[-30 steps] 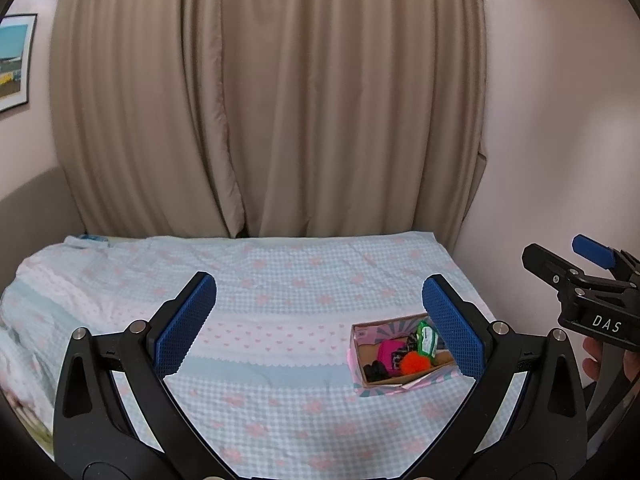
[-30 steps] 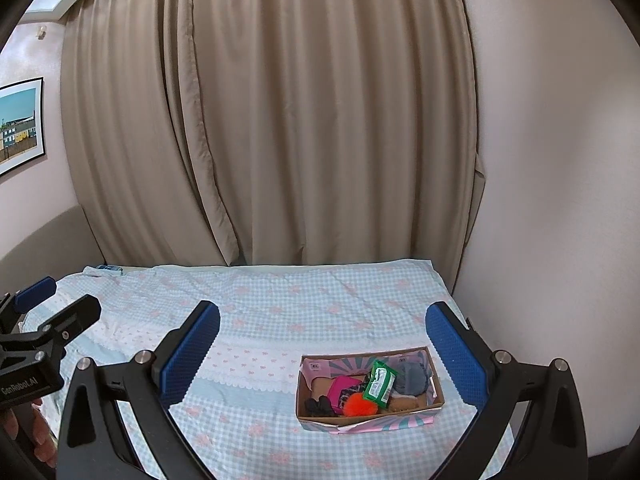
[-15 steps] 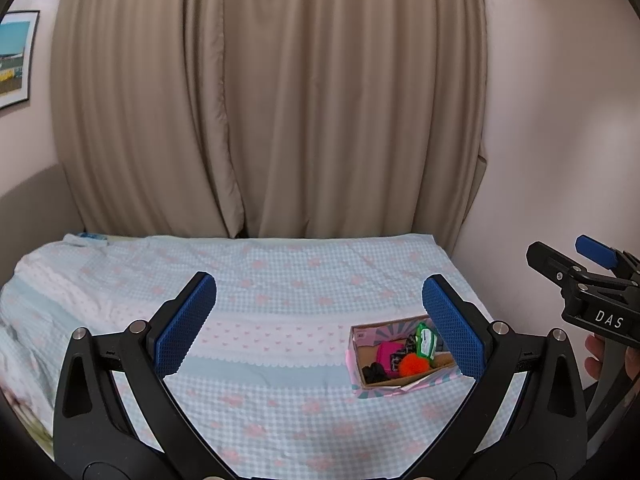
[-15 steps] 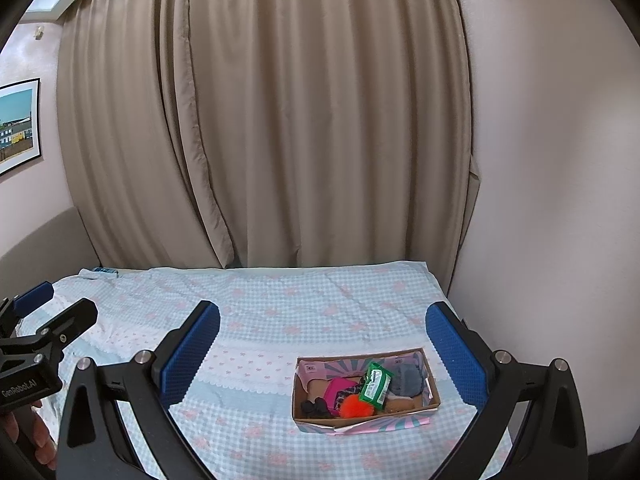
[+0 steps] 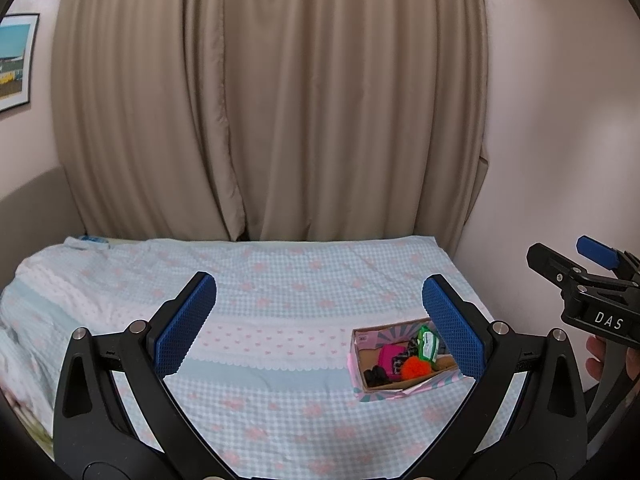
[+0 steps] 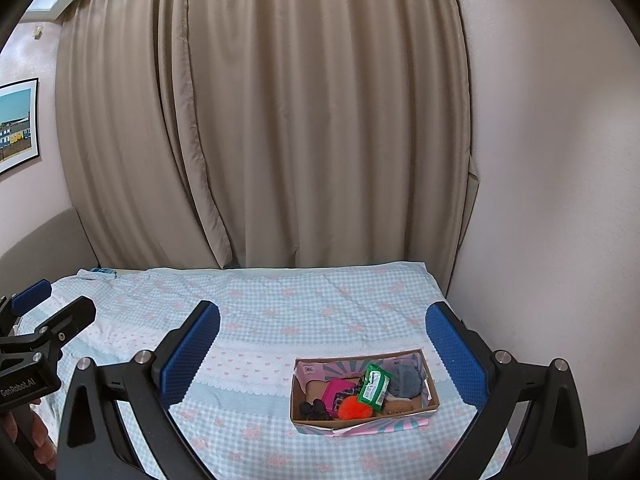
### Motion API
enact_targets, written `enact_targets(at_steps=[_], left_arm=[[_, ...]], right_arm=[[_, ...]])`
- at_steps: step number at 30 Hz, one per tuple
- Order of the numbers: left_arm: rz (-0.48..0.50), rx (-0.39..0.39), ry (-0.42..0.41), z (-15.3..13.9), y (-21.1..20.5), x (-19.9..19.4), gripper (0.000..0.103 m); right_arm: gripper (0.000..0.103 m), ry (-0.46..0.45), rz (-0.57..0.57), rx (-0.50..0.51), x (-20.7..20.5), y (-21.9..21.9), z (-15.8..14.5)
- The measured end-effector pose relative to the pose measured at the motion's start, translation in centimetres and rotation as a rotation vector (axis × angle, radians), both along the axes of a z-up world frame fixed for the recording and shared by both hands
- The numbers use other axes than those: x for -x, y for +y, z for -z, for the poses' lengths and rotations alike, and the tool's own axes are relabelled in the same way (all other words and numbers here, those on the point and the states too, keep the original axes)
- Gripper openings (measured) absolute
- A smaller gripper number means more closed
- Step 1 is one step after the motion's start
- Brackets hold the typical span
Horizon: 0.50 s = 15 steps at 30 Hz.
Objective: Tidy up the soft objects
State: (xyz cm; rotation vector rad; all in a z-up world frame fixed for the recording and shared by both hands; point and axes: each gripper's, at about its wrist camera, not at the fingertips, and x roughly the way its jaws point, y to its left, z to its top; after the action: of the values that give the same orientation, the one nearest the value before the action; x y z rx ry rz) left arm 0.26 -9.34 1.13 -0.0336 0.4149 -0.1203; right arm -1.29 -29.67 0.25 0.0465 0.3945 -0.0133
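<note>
An open cardboard box (image 6: 362, 426) (image 5: 394, 392) sits on the bed toward its right side. It holds several soft things: an orange pom-pom (image 6: 355, 407) (image 5: 415, 368), a green packet (image 6: 373, 384) (image 5: 426, 344), a pink item (image 6: 335, 391), a grey fabric piece (image 6: 406, 378), a black piece (image 6: 314, 409). My left gripper (image 5: 318, 326) is open and empty, high above the bed. My right gripper (image 6: 330, 354) is open and empty, also held back from the box. Each gripper shows at the edge of the other's view.
The bed (image 6: 280, 312) has a light blue checked cover with pink hearts. Beige curtains (image 6: 260, 120) hang behind it. A pink wall (image 6: 552, 200) runs close along the bed's right side. A framed picture (image 6: 18, 124) hangs at left.
Both grippers have drawn slightly back and up from the bed; the box looks a little smaller and lower. Nothing was gripped or released.
</note>
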Motion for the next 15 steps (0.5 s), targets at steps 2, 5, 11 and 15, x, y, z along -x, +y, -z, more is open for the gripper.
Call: enact_targets(at_steps=[2,5,11,15], left_arm=[[0.003,0.001,-0.004,-0.06,-0.05,-0.04,0.103],[0.002,-0.003,-0.012,-0.14,-0.24,-0.22,0.103],[-0.015,-0.033,-0.041,-0.22,-0.82,-0.01,0.103],[-0.011,-0.036,-0.053,-0.31,-0.98,-0.04,0.103]], right_arm=[[0.103,0.000,0.003,-0.001,-0.11,-0.12,0.01],[0.103,-0.003,0.006,0.002,-0.20,-0.20,0.04],[0.103,-0.001,0.007,0.001,-0.39,-0.25,0.15],[0.103,-0.002,0.009,0.003,-0.40,-0.19,0.20]])
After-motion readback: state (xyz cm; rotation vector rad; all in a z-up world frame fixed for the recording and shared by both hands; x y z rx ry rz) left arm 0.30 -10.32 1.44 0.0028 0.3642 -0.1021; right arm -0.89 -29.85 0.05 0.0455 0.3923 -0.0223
